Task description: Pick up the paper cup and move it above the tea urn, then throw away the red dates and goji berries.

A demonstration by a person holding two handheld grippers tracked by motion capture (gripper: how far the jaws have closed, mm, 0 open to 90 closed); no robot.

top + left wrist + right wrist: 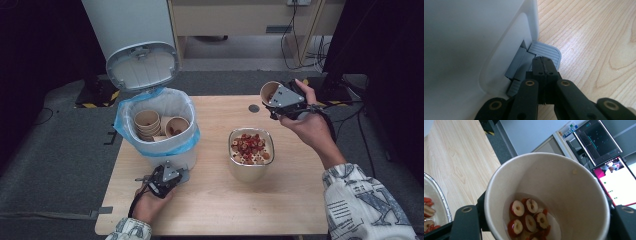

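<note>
**A:** So what's each hand doing right now?

**B:** My left gripper [544,65] is clenched, nothing between the jaws, and its tip sits on the grey pedal [549,51] at the foot of the white bin [167,107]. The lid [142,65] is standing open. My hand's low at the near left of the table [290,200], right in front of the bin.

**A:** And the right?

**B:** My right gripper [280,100] is grasping a paper cup [564,180], jaws on either side of it. I'm holding it up over the far right of the table, tilted toward the left. There are a few red date slices [529,217] lying at the bottom of it.

**A:** What else is around?

**B:** A metal container [250,167] full of the same slices stands in the middle of the table, between my hands and well apart from the cup. Inside the bin, on the blue liner [125,127], there's a stack of empty cups [147,125] with another cup beside it.
</note>
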